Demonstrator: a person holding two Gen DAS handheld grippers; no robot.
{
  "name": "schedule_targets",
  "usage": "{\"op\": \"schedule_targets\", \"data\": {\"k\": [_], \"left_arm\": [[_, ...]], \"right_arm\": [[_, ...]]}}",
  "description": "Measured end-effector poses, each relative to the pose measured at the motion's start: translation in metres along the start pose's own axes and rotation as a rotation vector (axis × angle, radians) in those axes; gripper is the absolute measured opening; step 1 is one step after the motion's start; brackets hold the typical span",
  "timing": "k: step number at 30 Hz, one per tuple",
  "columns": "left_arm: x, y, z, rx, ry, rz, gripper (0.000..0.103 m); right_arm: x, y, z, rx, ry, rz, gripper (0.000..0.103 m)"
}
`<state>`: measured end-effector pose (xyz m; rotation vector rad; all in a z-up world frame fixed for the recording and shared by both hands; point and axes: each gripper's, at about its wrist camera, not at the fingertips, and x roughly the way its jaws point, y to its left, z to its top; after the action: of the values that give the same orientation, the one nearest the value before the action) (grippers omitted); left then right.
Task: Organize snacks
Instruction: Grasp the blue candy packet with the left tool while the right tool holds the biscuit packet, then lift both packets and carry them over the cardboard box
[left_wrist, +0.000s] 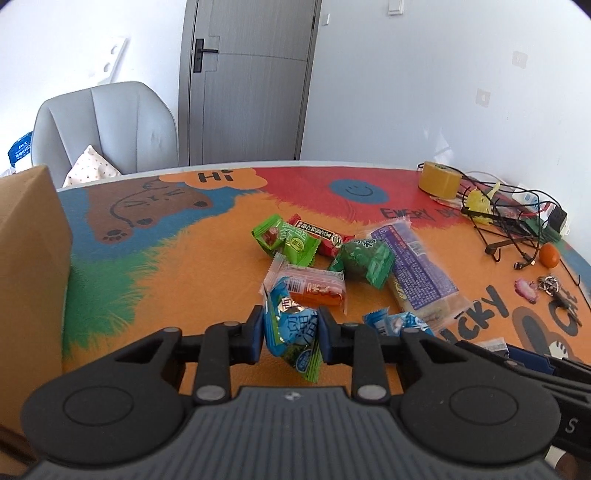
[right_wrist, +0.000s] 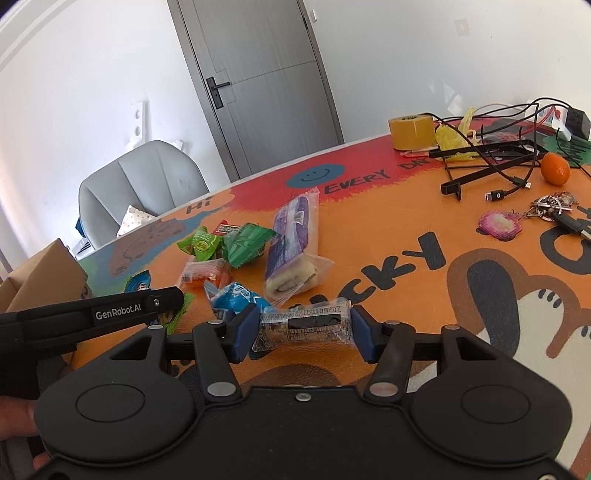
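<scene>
Snacks mostly lie loose at twelve o'clock. My left gripper (left_wrist: 291, 330) pinches a blue-green packet (left_wrist: 293, 334); my right gripper (right_wrist: 303, 332) clamps a clear-wrapped bar (right_wrist: 308, 325). The cardboard box (left_wrist: 29, 258) at nine o'clock looks like the destination, but its inside is cut off, so I can't tell what's sorted.

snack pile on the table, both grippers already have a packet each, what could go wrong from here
1. The left gripper pinches the blue packet only across its crinkly middle; the wrapper may slip out when lifted.
2. The right gripper holds the clear packet by its ends, so it may buckle or drop.
3. The two grippers sit close together over the pile, so they may bump or knock the small blue packet.
</scene>
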<state>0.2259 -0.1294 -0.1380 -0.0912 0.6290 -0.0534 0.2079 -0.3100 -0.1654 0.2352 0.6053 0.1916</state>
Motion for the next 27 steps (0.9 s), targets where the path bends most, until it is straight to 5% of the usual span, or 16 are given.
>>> {"op": "schedule_targets", "data": {"k": [18,27], "left_arm": [[-0.068,0.008,0.005,-0.011,-0.154,0.038,0.028],[-0.107,0.036,0.017,-0.045,-0.243,0.096,0.028]], "right_arm": [[-0.025,0.025,0.005,-0.033,-0.078,0.030,0.054],[-0.031,0.065,0.019,-0.075,-0.126,0.114,0.054]]}}
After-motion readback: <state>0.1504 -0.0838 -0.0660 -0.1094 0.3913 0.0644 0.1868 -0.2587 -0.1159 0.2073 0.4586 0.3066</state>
